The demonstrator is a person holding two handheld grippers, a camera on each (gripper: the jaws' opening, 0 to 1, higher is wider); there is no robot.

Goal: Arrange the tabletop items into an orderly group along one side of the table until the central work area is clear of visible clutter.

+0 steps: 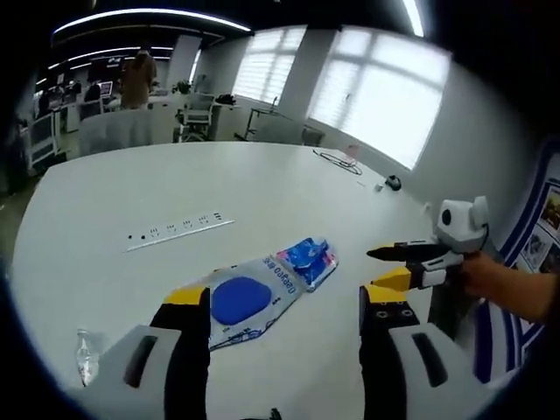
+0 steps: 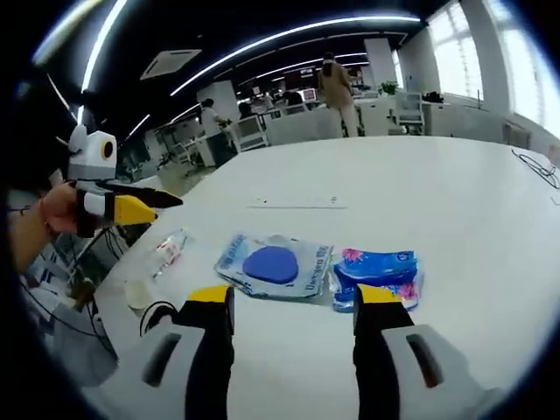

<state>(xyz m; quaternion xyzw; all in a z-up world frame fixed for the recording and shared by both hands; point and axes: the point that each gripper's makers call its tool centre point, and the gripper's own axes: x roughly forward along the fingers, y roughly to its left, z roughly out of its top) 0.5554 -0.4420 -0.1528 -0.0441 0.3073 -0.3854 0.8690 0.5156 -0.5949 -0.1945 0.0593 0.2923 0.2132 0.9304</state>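
On the white table (image 1: 262, 184) a clear packet with a blue disc (image 1: 245, 297) lies flat, and a blue patterned tissue pack (image 1: 311, 261) rests at its far end. My left gripper (image 1: 287, 302) hovers open just short of the packet, holding nothing. My right gripper (image 1: 372, 267) comes in from the right, beside the tissue pack. In the right gripper view the packet (image 2: 273, 265) and tissue pack (image 2: 378, 273) lie side by side just beyond my open right gripper (image 2: 293, 306). The left gripper (image 2: 166, 207) hangs at the left, above the table edge.
A white power strip (image 1: 179, 232) lies farther out on the table, and a small clear bottle (image 2: 171, 249) lies near the edge. A pale cup (image 2: 138, 293) and a black cable loop (image 2: 157, 315) sit nearby. A cable (image 1: 341, 162) lies at the far side. People stand among desks beyond.
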